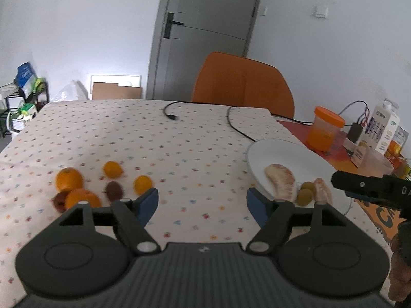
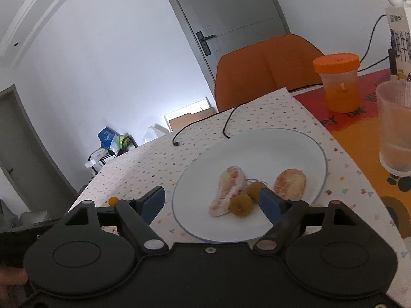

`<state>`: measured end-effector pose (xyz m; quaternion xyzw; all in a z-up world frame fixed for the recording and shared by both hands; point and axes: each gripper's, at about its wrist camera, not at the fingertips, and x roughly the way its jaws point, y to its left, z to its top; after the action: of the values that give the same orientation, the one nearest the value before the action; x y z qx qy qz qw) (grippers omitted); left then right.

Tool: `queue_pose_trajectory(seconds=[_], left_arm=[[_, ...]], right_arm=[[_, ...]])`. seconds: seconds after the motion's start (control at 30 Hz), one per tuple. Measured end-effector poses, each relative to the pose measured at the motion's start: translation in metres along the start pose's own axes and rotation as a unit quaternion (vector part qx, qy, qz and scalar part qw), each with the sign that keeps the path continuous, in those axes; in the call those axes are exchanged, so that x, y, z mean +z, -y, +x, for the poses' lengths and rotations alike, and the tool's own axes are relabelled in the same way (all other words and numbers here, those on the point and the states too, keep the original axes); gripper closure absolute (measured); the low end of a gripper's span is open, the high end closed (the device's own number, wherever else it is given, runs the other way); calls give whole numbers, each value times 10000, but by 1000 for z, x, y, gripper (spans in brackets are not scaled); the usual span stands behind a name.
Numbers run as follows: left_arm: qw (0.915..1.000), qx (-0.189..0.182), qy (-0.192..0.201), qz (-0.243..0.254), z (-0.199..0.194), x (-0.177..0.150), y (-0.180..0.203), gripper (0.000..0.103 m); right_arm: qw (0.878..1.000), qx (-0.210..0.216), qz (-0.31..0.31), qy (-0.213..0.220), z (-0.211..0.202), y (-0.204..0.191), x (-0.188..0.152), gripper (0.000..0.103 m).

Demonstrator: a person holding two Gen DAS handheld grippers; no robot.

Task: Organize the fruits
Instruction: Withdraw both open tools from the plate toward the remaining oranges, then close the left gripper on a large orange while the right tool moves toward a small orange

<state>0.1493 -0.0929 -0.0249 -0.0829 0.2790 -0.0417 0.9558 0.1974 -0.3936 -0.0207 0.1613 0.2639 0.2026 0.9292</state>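
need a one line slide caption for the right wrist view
Open right hand-held gripper poised over a white plate holding two pomelo segments and two green fruits.

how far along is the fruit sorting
Partly done. The white plate already holds two peeled citrus segments and two green fruits. Nothing is in hand: the left tool and right tool are both open. The oranges and dark fruits remain on the tablecloth.

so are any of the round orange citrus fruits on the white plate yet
No, the white plate holds only two peeled pomelo segments and two small green fruits.
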Motion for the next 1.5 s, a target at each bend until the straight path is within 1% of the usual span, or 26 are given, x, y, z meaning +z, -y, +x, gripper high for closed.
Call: queue_pose_trajectory(seconds=[0.2, 0.27, 0.5, 0.7, 0.83, 0.97, 1.3, 1.5], left_arm=[[9998, 135, -2, -128, -13, -3, -22, 27], [9997, 169, 4, -147, -17, -5, -28, 27], [9991, 314, 14, -272, -30, -9, -47, 26], [9986, 424, 1, -325, -37, -13, -62, 26], [9977, 509, 2, -452, -41, -15, -74, 26], [9972, 523, 9, -538, -44, -18, -85, 26], [9948, 677, 97, -757, -44, -21, -103, 27], [9940, 660, 79, -868, -36, -22, -107, 31]], right_arm=[[9999, 34, -115, -61, 5, -15, -2, 21], [9998, 66, -151, -78, 6, -20, -3, 18], [9991, 191, -308, -197, 13, -41, -10, 15], [9982, 324, -412, -292, 22, -57, -13, 15], [9972, 414, -492, -383, 29, -66, -16, 15], [9955, 512, -637, -475, 34, -79, -21, 15], [9921, 689, -819, -660, 51, -99, -27, 15], [9902, 767, -874, -769, 65, -105, -29, 21]])
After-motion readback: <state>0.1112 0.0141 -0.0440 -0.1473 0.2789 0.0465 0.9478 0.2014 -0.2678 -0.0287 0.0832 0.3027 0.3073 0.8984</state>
